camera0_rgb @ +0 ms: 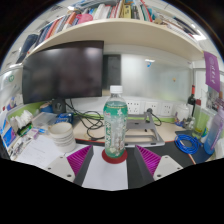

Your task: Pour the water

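A clear plastic water bottle point(115, 122) with a white cap and a green label stands upright on a red round base point(112, 155) on the desk. My gripper point(114, 160) is open. The bottle's foot stands between the fingertips, with a gap at each side. The left finger's magenta pad point(80, 158) and the right finger's pad point(150, 157) are both well clear of the bottle. A stack of white bowls or cups point(62, 134) sits to the left, just beyond the left finger.
A dark monitor point(65, 72) stands behind at the left under a bookshelf point(110, 25). Cables and small devices point(150, 118) crowd the desk behind the bottle. A blue cable coil point(188, 145) lies to the right. White paper point(45, 152) covers the near desk.
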`<state>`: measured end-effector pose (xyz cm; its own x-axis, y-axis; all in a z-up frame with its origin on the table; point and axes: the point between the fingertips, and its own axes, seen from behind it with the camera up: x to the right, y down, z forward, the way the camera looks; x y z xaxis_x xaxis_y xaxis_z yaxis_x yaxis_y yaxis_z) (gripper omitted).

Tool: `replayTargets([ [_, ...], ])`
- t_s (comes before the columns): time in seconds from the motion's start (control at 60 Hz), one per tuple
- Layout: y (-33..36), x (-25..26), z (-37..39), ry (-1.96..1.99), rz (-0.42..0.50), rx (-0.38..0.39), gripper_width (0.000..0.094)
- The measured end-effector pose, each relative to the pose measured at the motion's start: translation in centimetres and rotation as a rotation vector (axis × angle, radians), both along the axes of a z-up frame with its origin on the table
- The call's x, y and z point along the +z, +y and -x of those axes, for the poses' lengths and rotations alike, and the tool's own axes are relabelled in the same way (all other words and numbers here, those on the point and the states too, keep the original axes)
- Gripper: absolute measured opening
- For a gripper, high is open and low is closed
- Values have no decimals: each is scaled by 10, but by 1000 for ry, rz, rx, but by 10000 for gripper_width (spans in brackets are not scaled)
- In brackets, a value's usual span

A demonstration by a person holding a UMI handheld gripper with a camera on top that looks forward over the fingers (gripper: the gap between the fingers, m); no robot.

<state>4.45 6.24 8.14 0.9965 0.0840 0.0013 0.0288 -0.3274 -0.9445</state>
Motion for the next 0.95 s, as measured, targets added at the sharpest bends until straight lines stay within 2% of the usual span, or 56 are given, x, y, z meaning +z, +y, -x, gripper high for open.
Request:
replayTargets([
  [0.217,-115,60,25,145,13,-84,862],
  [0.383,-184,132,36,93,-74,-106,860],
  [0.483,-216,161,45,37,-89,-104,858],
  [0.5,-221,164,46,28,-87,-103,858],
  [0.517,-226,167,47,20,-85,-104,818],
  [0.533,-231,169,48,13,-82,-105,859],
  [0.567,-240,173,49,3,-74,-109,862],
  [0.717,-268,175,57,25,-35,-118,857],
  [0.95,-279,176,55,18,-44,-130,856],
])
